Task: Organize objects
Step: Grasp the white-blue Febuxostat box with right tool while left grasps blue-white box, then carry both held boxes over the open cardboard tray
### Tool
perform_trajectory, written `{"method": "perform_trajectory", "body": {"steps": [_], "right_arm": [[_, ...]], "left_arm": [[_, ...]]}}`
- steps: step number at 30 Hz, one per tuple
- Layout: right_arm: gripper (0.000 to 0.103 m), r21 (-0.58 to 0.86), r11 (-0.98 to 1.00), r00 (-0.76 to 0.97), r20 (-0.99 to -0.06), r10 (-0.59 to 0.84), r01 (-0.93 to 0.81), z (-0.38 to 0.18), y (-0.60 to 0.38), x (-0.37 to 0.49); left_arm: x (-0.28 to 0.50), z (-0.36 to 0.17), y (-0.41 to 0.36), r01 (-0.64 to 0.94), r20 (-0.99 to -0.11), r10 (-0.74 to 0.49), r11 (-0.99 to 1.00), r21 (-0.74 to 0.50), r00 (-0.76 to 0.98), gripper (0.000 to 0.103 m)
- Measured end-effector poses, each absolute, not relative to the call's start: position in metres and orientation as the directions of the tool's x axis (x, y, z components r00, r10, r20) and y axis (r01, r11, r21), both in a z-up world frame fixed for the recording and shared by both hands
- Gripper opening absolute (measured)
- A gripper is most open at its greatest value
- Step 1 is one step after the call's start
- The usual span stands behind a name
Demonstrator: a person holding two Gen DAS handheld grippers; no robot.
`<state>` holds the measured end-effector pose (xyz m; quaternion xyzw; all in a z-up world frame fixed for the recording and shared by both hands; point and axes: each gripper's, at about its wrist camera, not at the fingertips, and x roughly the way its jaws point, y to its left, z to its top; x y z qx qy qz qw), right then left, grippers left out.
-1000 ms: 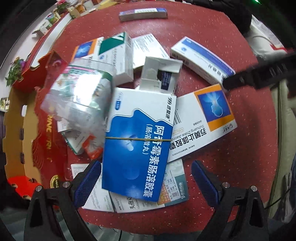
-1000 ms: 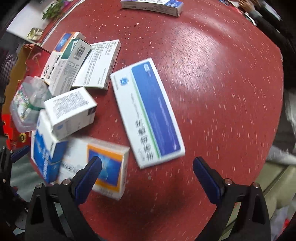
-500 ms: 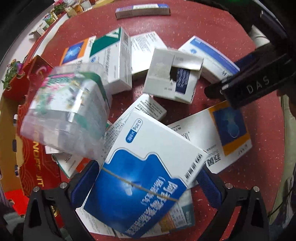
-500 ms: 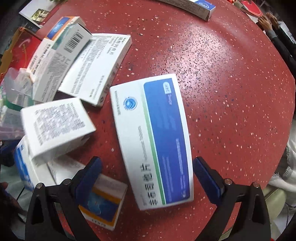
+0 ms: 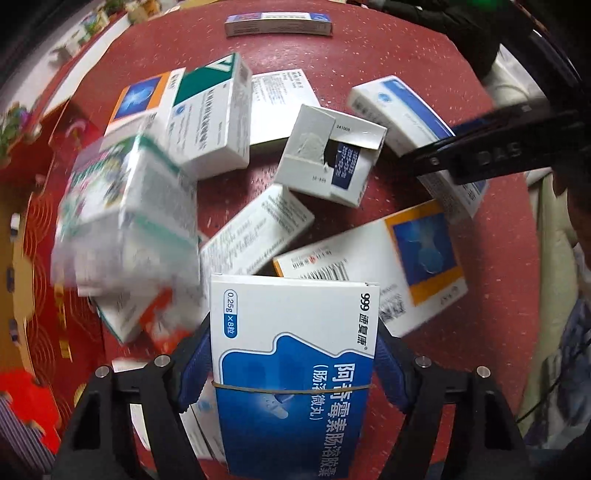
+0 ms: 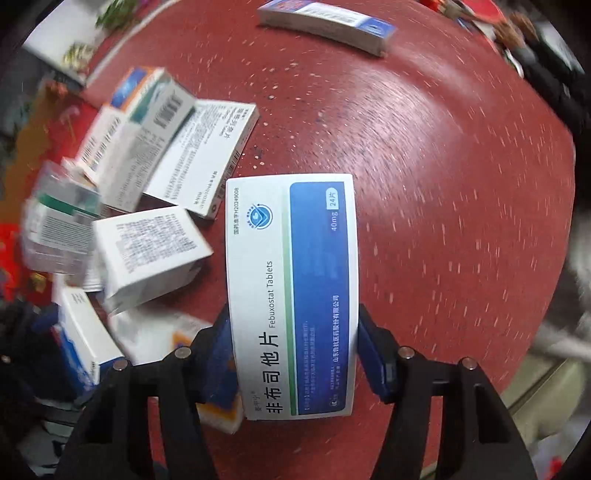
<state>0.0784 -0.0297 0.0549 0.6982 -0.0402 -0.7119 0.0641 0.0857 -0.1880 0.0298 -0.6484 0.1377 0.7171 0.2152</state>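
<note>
My left gripper (image 5: pixel 293 365) is shut on a blue-and-white medicine box with a rubber band (image 5: pixel 291 369) and holds it over the pile. My right gripper (image 6: pixel 293 354) is shut on a white-and-blue Febuxostat tablet box (image 6: pixel 291 291). Several other medicine boxes lie heaped on the round red table (image 6: pixel 443 184): an orange-and-blue box (image 5: pixel 373 266), a torn-open white box (image 5: pixel 328 162), a green-and-white box (image 5: pixel 207 118). The right gripper's black body (image 5: pixel 487 155) shows at the right of the left wrist view.
A clear plastic packet (image 5: pixel 125 218) lies at the left of the pile. A long blue-and-white box (image 5: pixel 277 24) lies apart at the table's far edge; it also shows in the right wrist view (image 6: pixel 325 22). Red gift packaging (image 5: pixel 40 229) stands left of the table.
Both grippers have closed, each on its box. The banded blue box has turned straight between the left fingers. The Febuxostat box now sits squarely between the right fingers.
</note>
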Motion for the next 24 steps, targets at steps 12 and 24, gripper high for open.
{"method": "perform_trajectory", "body": {"steps": [12, 24], "right_arm": [[0.061, 0.348, -0.912, -0.040, -0.937, -0.348, -0.215, 0.083, 0.008, 0.136], [0.061, 0.398, -0.866, -0.100, -0.917, -0.386, -0.303, 0.084, 0.007, 0.159]], "left_arm": [[0.104, 0.116, -0.213, -0.369, -0.972, 0.171, -0.924, -0.101, -0.162, 0.080], [0.098, 0.170, -0.225, -0.358, -0.942, 0.170, -0.932, -0.058, -0.289, 0.080]]}}
